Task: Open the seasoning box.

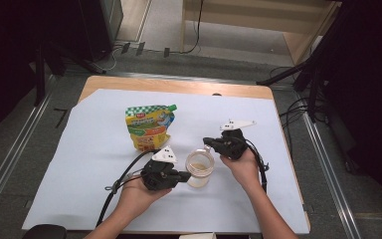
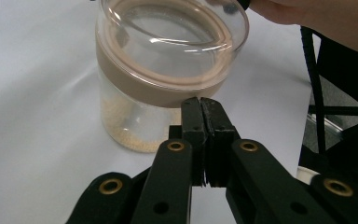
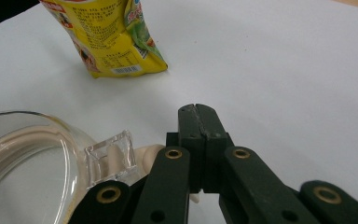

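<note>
Closest to me, my left gripper (image 2: 200,103) has its jaws pressed together, tips just at the tan band of the round clear glass jar (image 1: 199,168). Pale grains line the jar's bottom. Beyond it, my right gripper (image 3: 196,111) is likewise closed, empty. Behind the jar stands a glossy yellow-green pouch (image 1: 148,126).

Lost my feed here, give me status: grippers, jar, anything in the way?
Left gripper shut, empty, at the glass jar. Right gripper shut, empty, beside its rim. Yellow refill pouch stands behind, apart. Nothing in the way.
</note>
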Demonstrator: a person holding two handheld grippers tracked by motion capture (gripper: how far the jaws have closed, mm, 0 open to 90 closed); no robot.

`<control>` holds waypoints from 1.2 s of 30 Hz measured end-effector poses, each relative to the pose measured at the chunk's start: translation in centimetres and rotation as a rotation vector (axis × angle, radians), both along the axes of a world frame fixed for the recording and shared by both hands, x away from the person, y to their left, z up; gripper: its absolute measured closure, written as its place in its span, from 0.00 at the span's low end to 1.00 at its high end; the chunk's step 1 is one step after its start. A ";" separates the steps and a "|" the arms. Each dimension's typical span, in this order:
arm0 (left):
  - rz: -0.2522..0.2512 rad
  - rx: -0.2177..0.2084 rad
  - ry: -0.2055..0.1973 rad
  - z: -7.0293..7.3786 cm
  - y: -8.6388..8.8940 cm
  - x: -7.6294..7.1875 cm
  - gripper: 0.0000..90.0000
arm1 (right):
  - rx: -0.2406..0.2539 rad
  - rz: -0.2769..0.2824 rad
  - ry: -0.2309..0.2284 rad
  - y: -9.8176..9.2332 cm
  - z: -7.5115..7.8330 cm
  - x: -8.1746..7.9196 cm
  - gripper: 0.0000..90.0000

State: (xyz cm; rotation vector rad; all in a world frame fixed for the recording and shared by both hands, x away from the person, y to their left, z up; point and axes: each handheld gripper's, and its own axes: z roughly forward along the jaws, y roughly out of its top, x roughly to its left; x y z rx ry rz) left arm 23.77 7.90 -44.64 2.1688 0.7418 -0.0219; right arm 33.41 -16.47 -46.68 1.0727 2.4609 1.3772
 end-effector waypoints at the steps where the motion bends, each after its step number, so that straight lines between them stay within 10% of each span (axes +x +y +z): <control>1: 0.001 0.001 0.000 0.0 0.0 0.0 1.00 | 0.004 0.000 0.001 0.0 0.0 0.0 1.00; 36: 0.022 -0.021 -0.009 -0.5 -0.3 -0.4 1.00 | 0.063 0.003 0.048 -0.5 -0.6 0.4 1.00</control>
